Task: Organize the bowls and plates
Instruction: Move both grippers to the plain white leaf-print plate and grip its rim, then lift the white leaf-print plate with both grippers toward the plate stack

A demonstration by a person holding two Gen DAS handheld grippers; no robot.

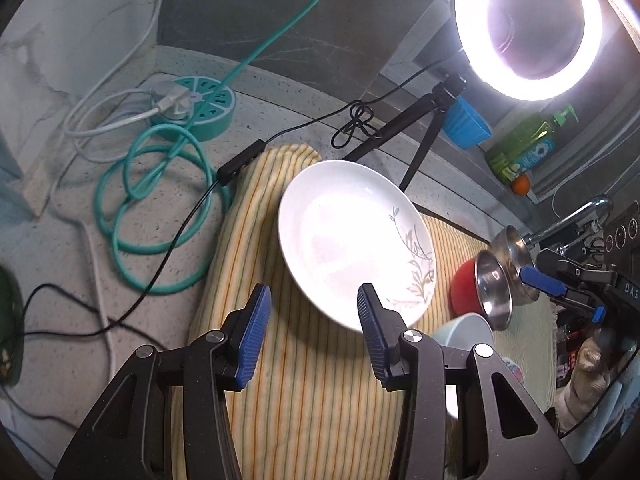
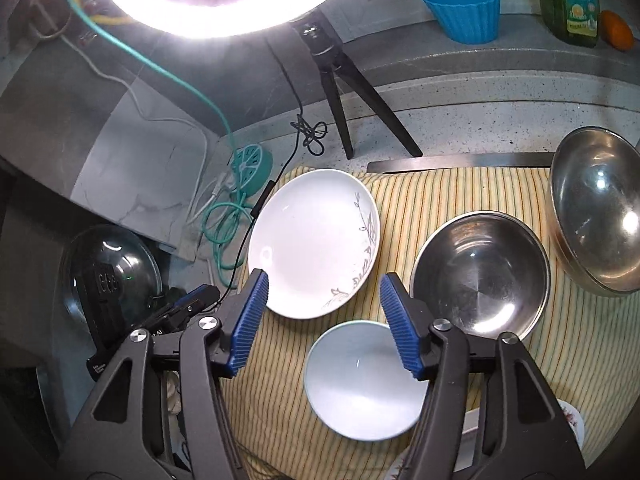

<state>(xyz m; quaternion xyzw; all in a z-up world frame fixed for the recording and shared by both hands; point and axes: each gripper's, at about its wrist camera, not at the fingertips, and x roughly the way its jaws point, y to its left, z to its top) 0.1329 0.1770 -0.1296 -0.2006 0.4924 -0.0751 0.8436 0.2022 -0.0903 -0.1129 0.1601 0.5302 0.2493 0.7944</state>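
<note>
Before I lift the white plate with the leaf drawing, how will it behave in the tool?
The white plate looks like glazed ceramic and reflects the lamp, so it is probably slippery and breakable. It seems stiff and shallow, so it may tilt if held by one edge.

You are at a home kitchen counter: tap [image 1: 592, 210], dish soap bottle [image 2: 570, 0], steel bowls [image 2: 482, 276] on a striped cloth [image 2: 460, 192].

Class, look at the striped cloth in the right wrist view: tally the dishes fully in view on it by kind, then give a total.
White plate with leaf pattern: 1
Pale blue-white bowl: 1
Stainless steel bowl: 2
Total: 4
A patterned dish at the lower right edge is cut off and not counted.
</note>
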